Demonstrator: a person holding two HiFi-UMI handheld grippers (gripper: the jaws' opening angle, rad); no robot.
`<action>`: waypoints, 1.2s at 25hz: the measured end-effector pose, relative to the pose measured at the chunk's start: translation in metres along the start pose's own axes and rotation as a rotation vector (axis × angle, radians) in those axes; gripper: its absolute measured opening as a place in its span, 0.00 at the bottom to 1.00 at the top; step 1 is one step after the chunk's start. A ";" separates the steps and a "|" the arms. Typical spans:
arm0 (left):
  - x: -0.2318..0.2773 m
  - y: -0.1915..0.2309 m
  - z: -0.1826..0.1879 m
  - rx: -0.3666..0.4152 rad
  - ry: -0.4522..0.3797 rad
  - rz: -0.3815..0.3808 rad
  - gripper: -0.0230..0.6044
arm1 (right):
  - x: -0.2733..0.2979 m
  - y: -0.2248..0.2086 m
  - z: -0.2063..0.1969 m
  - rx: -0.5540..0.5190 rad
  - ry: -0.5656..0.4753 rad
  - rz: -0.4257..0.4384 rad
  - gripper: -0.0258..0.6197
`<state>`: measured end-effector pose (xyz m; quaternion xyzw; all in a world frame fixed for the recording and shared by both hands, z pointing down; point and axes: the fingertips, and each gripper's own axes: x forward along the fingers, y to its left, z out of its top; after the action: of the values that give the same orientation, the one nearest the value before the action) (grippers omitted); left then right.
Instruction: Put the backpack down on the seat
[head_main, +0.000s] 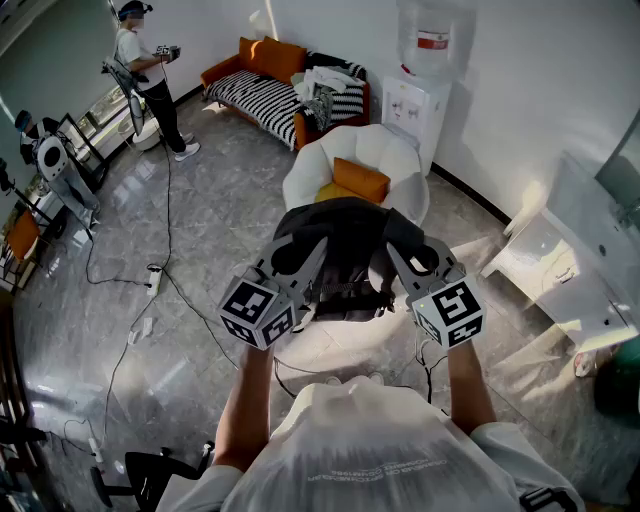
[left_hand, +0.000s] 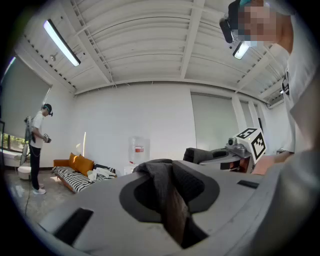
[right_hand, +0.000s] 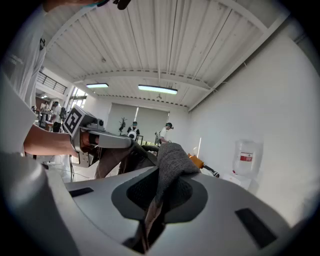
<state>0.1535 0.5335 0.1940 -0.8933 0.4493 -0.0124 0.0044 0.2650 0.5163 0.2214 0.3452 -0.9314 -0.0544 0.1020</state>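
Holds a black backpack (head_main: 345, 245) in the air at the front edge of the white armchair (head_main: 390, 150), not yet set down. Pinches a fold of dark fabric at the bag's top with the left gripper (left_hand: 170, 200), jaws pressed onto it. Clamps a grey fold the same way with the right gripper (right_hand: 159, 200).

To do the step well: keep both pinches firm and both sides level. Carry the bag on until squarely above the middle of the seat, in front of the orange cushion (head_main: 358, 180) at its back edge. Lower slowly, and let go only once the weight rests there. Avoid landing near the front edge, where probably prone to slide off.

Hard to tell which part sits in each pinch, strap or top seam. Cannot see the bag's underside, hidden behind its own bulk and the grippers, so cannot judge its height over the seat. Covers the seat's front edge in the head view. Shows no armchair in either gripper view.
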 end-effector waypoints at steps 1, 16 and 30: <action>-0.002 0.001 0.000 0.011 0.002 -0.002 0.17 | 0.001 0.002 0.000 -0.005 -0.001 -0.001 0.09; 0.004 0.031 -0.019 0.053 0.069 0.038 0.17 | 0.025 0.008 0.006 0.037 -0.020 0.019 0.09; -0.023 0.071 -0.023 0.047 0.083 0.017 0.17 | 0.063 0.035 0.025 0.103 -0.075 -0.004 0.09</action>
<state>0.0826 0.5097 0.2149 -0.8877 0.4565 -0.0599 0.0068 0.1905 0.5027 0.2125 0.3495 -0.9354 -0.0196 0.0493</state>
